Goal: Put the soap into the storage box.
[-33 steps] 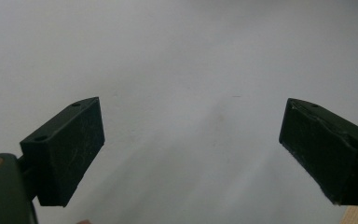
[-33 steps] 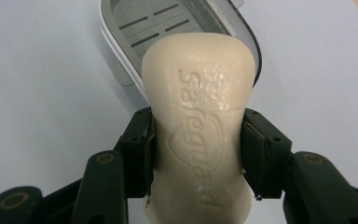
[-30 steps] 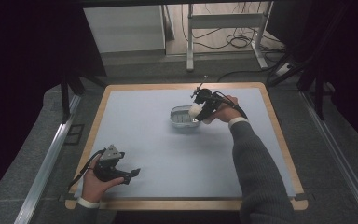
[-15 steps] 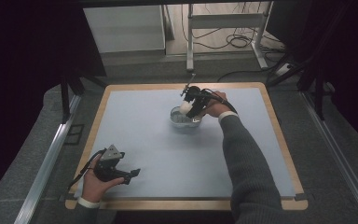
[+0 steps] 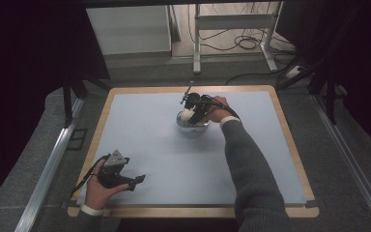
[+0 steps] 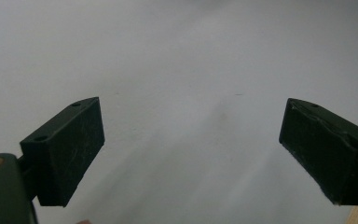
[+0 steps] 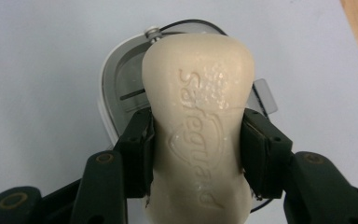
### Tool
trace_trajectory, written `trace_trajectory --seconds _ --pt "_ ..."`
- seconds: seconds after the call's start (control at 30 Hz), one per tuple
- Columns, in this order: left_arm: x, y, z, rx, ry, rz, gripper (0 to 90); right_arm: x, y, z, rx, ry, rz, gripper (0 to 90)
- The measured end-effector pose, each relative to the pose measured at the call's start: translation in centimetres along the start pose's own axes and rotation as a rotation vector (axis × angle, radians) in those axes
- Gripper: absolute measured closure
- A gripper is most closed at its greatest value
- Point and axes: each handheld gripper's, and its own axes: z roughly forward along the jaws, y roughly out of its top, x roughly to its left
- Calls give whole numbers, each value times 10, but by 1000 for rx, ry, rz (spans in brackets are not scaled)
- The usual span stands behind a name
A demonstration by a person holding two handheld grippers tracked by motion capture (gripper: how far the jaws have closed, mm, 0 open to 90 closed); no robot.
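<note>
On the left, we are resting our left gripper (image 5: pixel 136 180) on the mat (image 5: pixel 149 135), jaws apart, well away from the soap dish (image 7: pixel 121 88). Our right gripper (image 7: pixel 196 154) is clamping the soap bar (image 7: pixel 198 121) directly above that dish; lowering and releasing are remaining.

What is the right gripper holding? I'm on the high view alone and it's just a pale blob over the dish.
Observer: A cream soap bar, pinched across its narrow waist by the right gripper.
Operator: Any marking on it?
Observer: Yes, embossed lettering runs along its top face; I can't read it for sure.
Operator: What exactly is under it?
Observer: A white-rimmed soap dish with a grey inside, directly behind the bar.
Operator: And the left gripper?
Observer: The left gripper is wide open, with bare mat between its pads.
</note>
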Motion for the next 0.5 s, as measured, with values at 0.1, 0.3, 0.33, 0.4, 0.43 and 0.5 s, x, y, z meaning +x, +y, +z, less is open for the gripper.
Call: trace_trajectory --seconds 0.1,0.3,0.33,0.4,0.43,0.5 --pt "0 0 1 2 -1 0 71 2 1 1 8 -3 -9 485" --pt "1 0 -1 -4 3 -1 71 3 1 -3 -32 3 22 470" --pt "1 0 -2 -5 3 -2 71 3 1 -5 -37 0 33 455" --pt "1 0 -2 -5 4 -2 71 3 0 -9 -51 -7 53 426" --pt "1 1 -2 -5 1 -5 71 3 -1 -11 -68 -8 71 412" --pt "1 2 -1 -19 -11 -21 73 3 -3 -14 -108 8 112 390"
